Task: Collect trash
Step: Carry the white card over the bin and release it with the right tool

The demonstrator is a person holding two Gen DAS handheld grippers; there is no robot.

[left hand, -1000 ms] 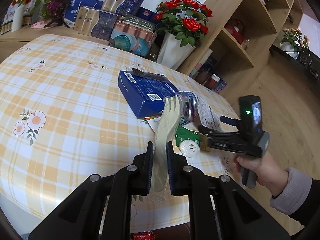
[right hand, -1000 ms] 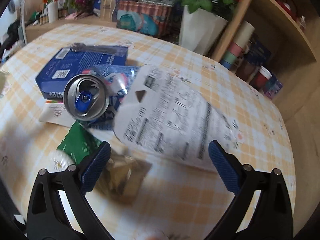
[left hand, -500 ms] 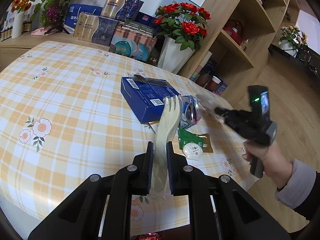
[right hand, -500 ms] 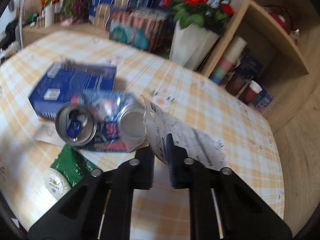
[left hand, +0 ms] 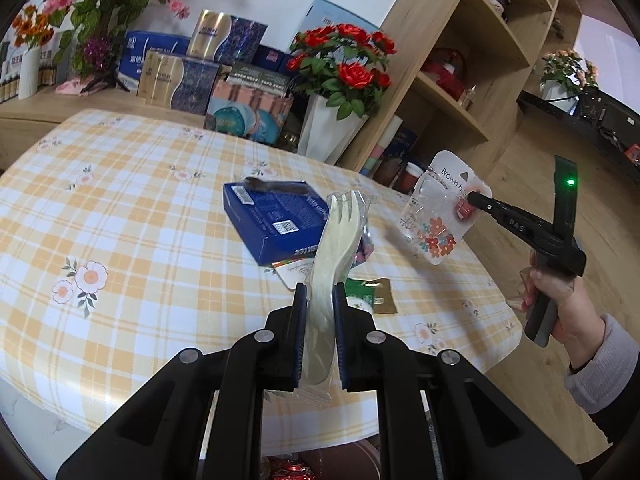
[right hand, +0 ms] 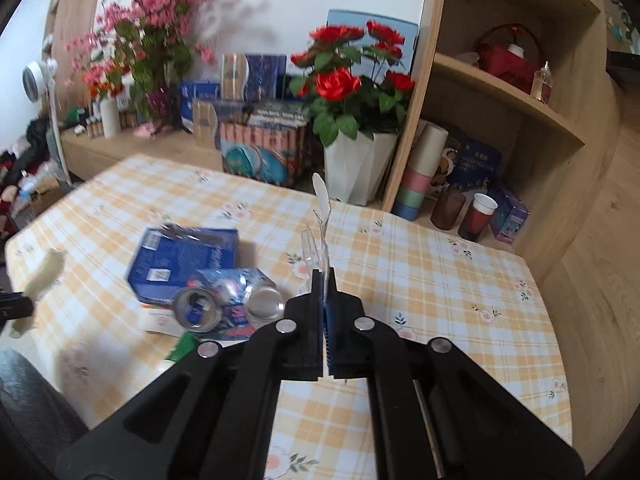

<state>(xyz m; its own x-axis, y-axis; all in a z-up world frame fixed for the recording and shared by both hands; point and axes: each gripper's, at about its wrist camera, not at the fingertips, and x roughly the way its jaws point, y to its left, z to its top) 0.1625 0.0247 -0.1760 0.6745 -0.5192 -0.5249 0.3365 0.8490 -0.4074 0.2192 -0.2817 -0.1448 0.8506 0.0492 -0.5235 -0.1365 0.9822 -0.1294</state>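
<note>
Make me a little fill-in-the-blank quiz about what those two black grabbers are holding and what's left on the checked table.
1. The left gripper is clamped on a pale plastic ____.
2. The right gripper holds a clear printed packet lifted ____ the table.
3. The crushed can lies right beside the ____ box.
4. The roses behind the table are ____.

Missing words: fork; above; blue; red

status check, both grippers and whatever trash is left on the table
Left hand-held gripper shut on wrapped fork. Right hand-held gripper shut on plastic package, lifted off table. Crushed can, blue box remain.
</note>
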